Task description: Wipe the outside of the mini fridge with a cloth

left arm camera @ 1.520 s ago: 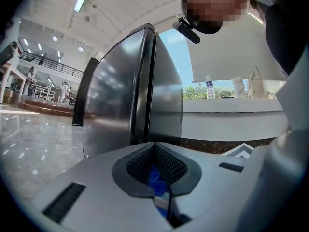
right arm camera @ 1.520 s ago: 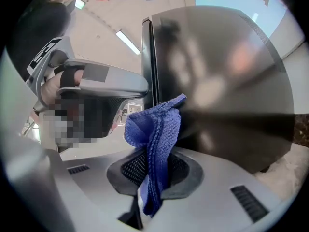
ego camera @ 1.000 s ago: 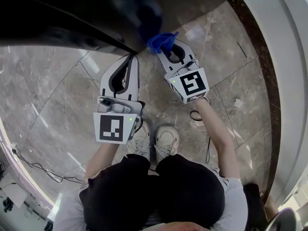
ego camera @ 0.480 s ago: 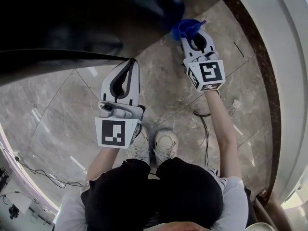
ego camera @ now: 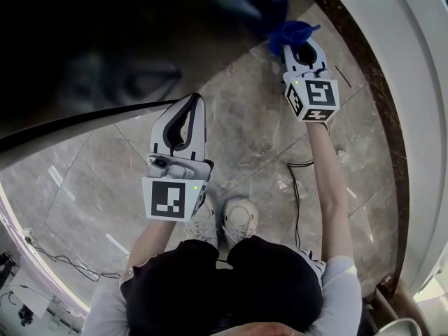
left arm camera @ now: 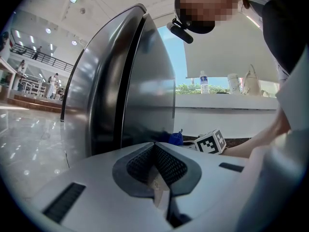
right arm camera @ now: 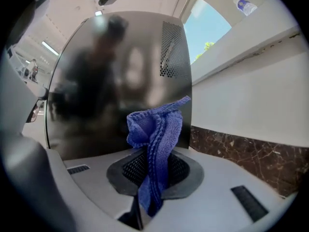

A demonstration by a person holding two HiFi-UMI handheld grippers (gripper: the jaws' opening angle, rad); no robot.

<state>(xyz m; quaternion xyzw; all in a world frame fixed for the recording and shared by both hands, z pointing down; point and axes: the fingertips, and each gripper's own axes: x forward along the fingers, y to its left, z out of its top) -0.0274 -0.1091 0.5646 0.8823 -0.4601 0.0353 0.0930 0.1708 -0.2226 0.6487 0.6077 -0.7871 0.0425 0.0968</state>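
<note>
Cloth (right arm camera: 157, 124) in R gripper (ego camera: 299, 44) by fridge (right arm camera: 106, 81), contact unclear; L gripper (ego camera: 187, 103) empty.

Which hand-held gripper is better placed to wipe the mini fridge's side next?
Right. The right hand-held gripper is shut on the blue cloth, with the mini fridge directly ahead of it. The left hand-held gripper is shut on nothing.

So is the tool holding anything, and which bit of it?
Yes. The right tool is shut on the blue cloth, pinching a bunched fold near its middle, with loose ends sticking out. The left tool is shut on nothing.
</note>
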